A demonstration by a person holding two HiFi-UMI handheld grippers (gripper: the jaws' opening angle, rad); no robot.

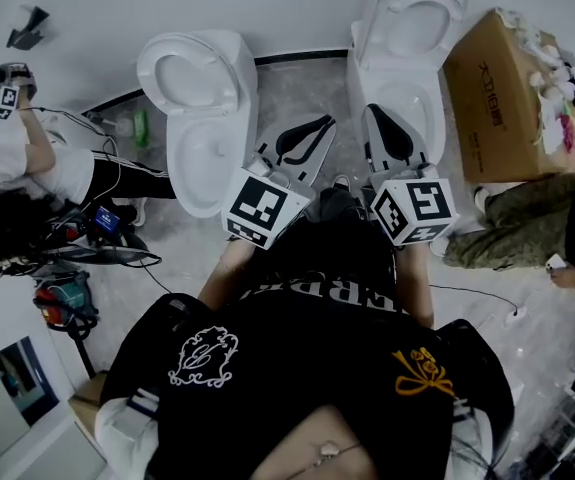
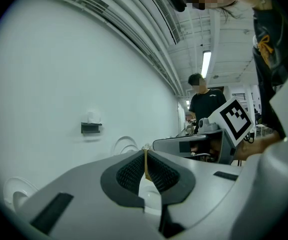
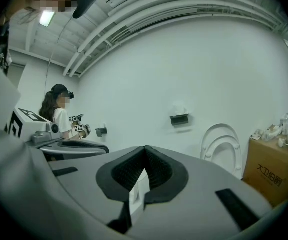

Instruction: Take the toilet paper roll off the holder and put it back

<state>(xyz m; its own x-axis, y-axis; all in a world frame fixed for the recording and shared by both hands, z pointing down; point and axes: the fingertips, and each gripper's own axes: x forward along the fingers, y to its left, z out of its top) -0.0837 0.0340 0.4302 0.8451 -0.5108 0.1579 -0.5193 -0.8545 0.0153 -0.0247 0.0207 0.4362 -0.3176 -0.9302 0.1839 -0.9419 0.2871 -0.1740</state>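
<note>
I worked in a bathroom mock-up set up inside a lab or workshop hall, not in a home. One white toilet (image 1: 195, 118) stood beside a second toilet (image 1: 407, 78) (lids up on both) against a bare white wall (image 3: 209, 74), which had a dark paper holder (image 3: 179, 119) fixed on it. Overhead ran exposed pipes (image 3: 133, 29) and a strip light (image 2: 206, 64). A printed cardboard box (image 1: 497, 88) of odds and ends sat on the marbled floor (image 1: 307, 93). Cables (image 1: 87, 233) trailed nearby, and another person (image 3: 58, 119) held marker-tagged grippers (image 3: 78, 128).
</note>
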